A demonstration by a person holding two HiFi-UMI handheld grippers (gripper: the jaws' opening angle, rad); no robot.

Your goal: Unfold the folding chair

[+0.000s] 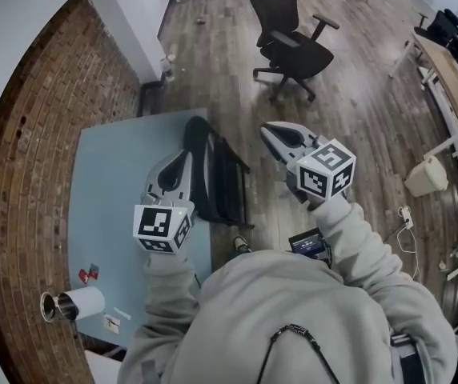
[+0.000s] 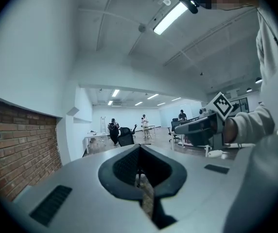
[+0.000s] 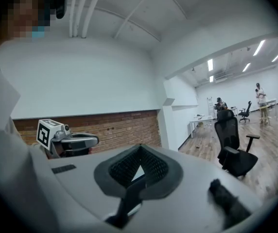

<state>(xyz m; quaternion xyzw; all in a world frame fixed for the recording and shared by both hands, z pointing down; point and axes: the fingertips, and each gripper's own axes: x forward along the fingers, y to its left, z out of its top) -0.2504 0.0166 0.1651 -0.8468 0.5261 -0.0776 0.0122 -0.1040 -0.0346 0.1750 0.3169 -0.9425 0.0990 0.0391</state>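
The folded black metal-framed folding chair [image 1: 217, 178] stands on edge on the wooden floor [image 1: 357, 118], along the right edge of the pale blue tabletop [image 1: 117, 182]. It lies between the two grippers in the head view. It is just to the right of the left gripper [image 1: 186, 155], whose body overlaps the chair's near side in that view, and to the left of and nearer than the tips of the right gripper [image 1: 267, 128]. Whether either gripper touches it cannot be told.

Both grippers are held out in front of the person, roughly level, with the marker cubes towards the body. The left gripper's jaws are closed together, with nothing between them. The right gripper's jaws are likewise closed and hold nothing. Its tips point up and to the left in the head view, past the far end of the chair.

Well beyond the right gripper stands a black wheeled office chair [image 1: 293, 42]. Behind and to the left of the left gripper, a white paper roll [image 1: 75, 303] lies on the near part of the blue tabletop.
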